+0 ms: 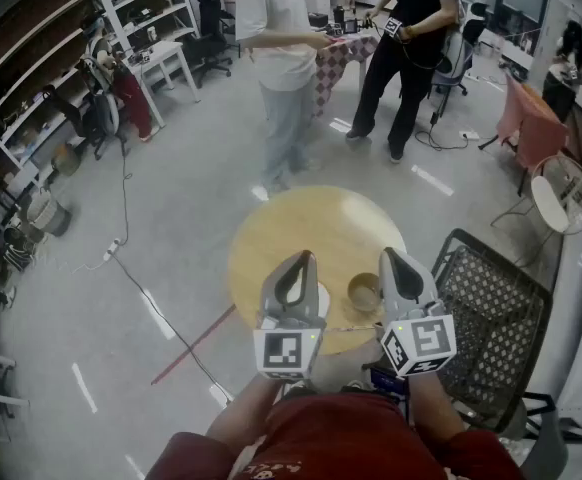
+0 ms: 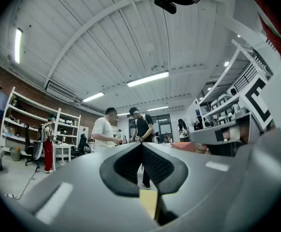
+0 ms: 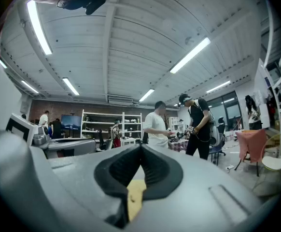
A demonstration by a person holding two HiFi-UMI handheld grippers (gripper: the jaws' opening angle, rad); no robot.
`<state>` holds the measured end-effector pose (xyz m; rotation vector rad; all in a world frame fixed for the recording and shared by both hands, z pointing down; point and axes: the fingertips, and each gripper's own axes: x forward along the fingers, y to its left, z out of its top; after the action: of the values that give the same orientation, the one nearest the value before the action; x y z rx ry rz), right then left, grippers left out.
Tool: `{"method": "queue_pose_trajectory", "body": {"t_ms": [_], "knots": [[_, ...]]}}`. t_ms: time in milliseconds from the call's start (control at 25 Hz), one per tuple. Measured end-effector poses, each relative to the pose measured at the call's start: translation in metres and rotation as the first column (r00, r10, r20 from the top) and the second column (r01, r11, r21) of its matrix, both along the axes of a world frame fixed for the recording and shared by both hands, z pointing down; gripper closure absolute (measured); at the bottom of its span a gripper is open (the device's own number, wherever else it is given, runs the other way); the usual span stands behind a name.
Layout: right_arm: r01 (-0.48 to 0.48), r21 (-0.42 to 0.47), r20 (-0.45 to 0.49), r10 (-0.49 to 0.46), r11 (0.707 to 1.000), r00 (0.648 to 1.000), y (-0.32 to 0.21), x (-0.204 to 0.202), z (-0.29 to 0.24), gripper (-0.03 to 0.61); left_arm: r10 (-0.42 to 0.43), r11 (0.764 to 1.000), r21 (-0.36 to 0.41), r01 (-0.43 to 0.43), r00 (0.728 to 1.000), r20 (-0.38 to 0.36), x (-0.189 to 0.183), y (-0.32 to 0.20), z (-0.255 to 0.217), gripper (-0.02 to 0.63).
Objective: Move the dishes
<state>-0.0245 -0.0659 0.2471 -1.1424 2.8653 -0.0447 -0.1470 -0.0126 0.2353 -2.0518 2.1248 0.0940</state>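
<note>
While both tools hang above the near edge of the round wooden desk [image 1: 301, 223], neither holds anything. The left hand-held gripper [image 1: 304, 259] has its jaws pressed together, tips meeting with only a sliver of desk showing through the gap behind them. The right hand-held gripper [image 1: 389, 256] is closed the same way. The small bowl [image 1: 363, 291] sits on the desk between the two, just left of the right one and below its tip.

The chief risk, as I judge it, is coming down on the bowl with jaws closed: a closed tip would nudge it or tip it instead of taking its rim. The bowl is also near the desk's near edge, so a push toward the person could send it off.

A white edge just right of the left hand-held gripper may be a plate, but I cannot tell. A black mesh chair [image 1: 491, 303] stands close to the right of the right hand-held gripper and could catch a wide swing. Two people [image 1: 281, 58] stand well beyond the desk's far side, clear of the work.
</note>
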Motion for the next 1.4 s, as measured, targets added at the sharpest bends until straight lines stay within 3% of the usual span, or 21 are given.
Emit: {"method": "queue_pose_trajectory", "body": {"t_ms": [200,560,1400], "knots": [[0.004,-0.018,-0.006,-0.004,1.0,1.0,0.003,0.009,0.009,0.577,0.001,0.999,-0.041,0.0,1.0,0.008,0.011,0.003,0.016,0.606],[0.025,0.0,0.002,-0.025,1.0,1.0,0.01,0.007,0.009,0.577,-0.015,0.999,-0.045,0.016,1.0,0.015,0.017,0.009,0.02,0.606],[0.169,-0.064,0.011,-0.168,0.984,0.986,0.012,0.027,0.037,0.577,-0.145,0.985,-0.092,0.147,0.989,0.02,0.05,0.016,0.038,0.606]]}}
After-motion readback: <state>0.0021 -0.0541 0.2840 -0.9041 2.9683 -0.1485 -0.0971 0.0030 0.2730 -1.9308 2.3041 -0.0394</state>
